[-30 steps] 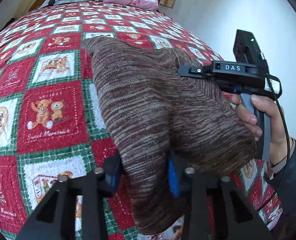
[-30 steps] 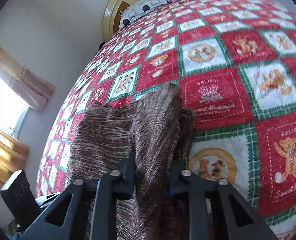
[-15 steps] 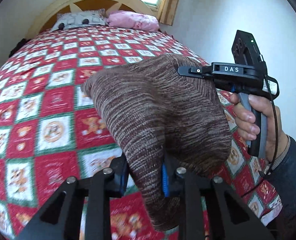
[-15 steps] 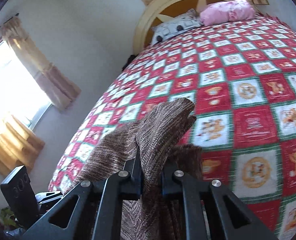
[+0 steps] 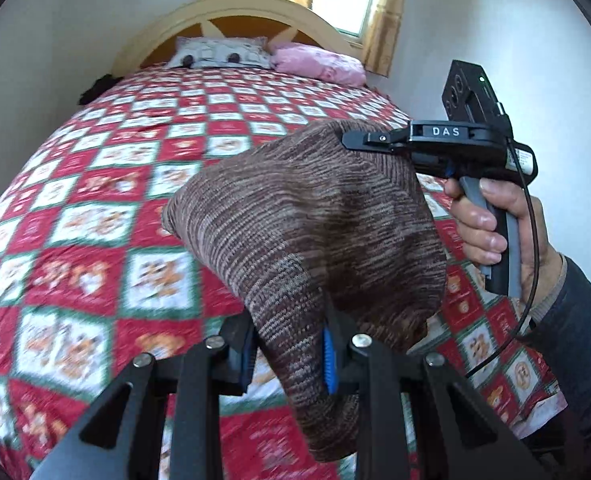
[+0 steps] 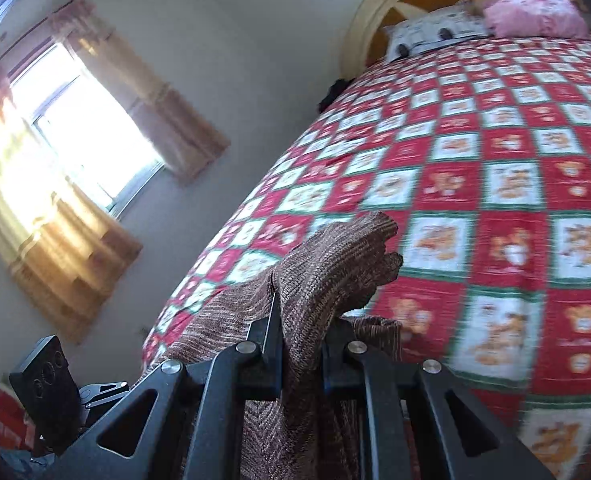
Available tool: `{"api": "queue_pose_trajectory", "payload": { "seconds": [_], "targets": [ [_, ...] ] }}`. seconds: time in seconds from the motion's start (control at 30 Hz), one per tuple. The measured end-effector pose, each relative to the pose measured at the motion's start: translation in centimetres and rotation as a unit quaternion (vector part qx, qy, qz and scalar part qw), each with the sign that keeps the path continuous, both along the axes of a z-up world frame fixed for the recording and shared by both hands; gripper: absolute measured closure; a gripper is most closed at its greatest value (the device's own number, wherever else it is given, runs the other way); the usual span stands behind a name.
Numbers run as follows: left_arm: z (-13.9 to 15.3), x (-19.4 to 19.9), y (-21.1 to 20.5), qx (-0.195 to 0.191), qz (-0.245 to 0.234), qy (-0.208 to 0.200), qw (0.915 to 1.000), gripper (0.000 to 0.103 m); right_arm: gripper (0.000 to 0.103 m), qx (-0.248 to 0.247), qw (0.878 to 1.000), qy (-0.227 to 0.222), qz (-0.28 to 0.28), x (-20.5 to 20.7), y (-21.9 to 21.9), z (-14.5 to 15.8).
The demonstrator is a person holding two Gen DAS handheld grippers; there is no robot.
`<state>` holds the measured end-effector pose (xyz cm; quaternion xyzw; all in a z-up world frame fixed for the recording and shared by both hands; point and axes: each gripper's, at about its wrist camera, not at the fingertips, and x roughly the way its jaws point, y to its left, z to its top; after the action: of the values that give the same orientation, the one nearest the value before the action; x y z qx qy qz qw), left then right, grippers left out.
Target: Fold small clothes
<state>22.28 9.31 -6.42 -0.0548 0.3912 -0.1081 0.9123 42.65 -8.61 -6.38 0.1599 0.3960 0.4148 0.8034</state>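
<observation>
**Midair, a knit held by two corners**

Both claws are clamped on the brown marled knit garment (image 5: 307,240), which hangs off the bed in the middle of the left wrist view. The left claw (image 5: 289,354), at the bottom centre of that view, pinches a thick fold between its blue pads. The right claw (image 6: 301,356), low in the middle of the right wrist view, grips another bunched edge, and it shows again at the right of the left wrist view, held in the person's hand (image 5: 491,228). The knit sags between the two grips above the red, green and white bear-patterned quilt (image 5: 95,240).

Judging from the slack, the main risk is an uneven lay-down: the loose tail drooping below the left claw could reach the quilt first and crumple under the rest. The bulky knit could also slide out of a pinch, since each claw holds only a bunched edge. Lowering with the cloth taut between both grips would likely help.
</observation>
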Motion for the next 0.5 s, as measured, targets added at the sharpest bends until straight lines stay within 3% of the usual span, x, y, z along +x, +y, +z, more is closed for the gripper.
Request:
{"api": "queue_pose_trajectory", "payload": {
  "seconds": [0.23,0.5],
  "targets": [
    [-0.7,-2.8,4.6,0.003,0.051,-0.003,0.9987,0.075,0.09,-0.004,0.998,0.002,0.056,-0.6,8.3,0.0],
    [-5.0,-3.6,9.5,-0.024,0.103,0.023,0.9941,0.075,0.09,-0.051,0.994,0.018,0.097,-0.8,16.9,-2.8]
  ]
}}
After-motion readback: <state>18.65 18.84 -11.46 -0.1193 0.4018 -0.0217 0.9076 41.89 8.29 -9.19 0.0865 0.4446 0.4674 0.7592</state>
